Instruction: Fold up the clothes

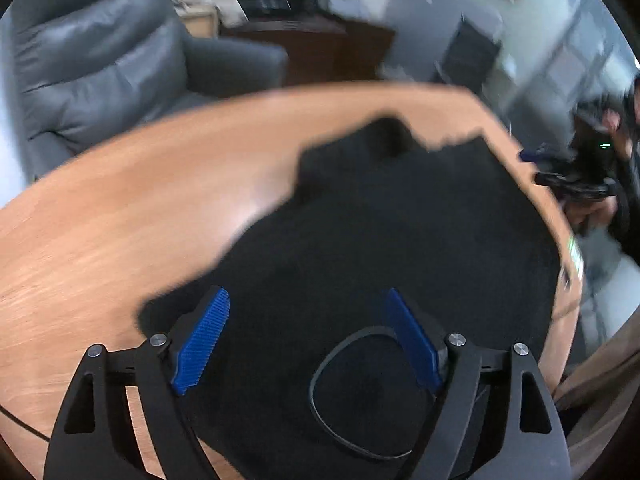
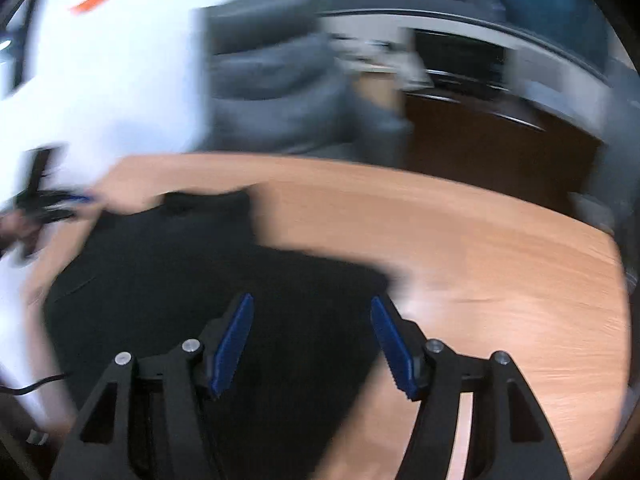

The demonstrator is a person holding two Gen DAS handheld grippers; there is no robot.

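Blue pads (image 1: pixel 202 340) of our left gripper (image 1: pixel 308 340) stand spread above a black garment (image 1: pixel 380 240), crumpled and ragged-edged on the wooden table (image 1: pixel 120 220); our right gripper (image 2: pixel 312 340) likewise gapes, holding nothing.

The left claw (image 1: pixel 308 340) hangs over a black garment (image 1: pixel 380 248) with its jaws spread wide and nothing between them; its blue pads (image 1: pixel 202 340) frame dark cloth, and a thin black loop of cord (image 1: pixel 320 400) lies on the fabric by the right-hand pad. The garment is spread across a round wooden desk (image 1: pixel 120 220), its far edge ragged and blurred; the right claw (image 1: pixel 576 188) shows small and blurred at the frame's right edge, beyond the desk's rim, its jaws impossible to read; a grey leather armchair (image 1: pixel 100 60) stands behind the desk at upper left, beside dark furniture (image 1: pixel 320 44).
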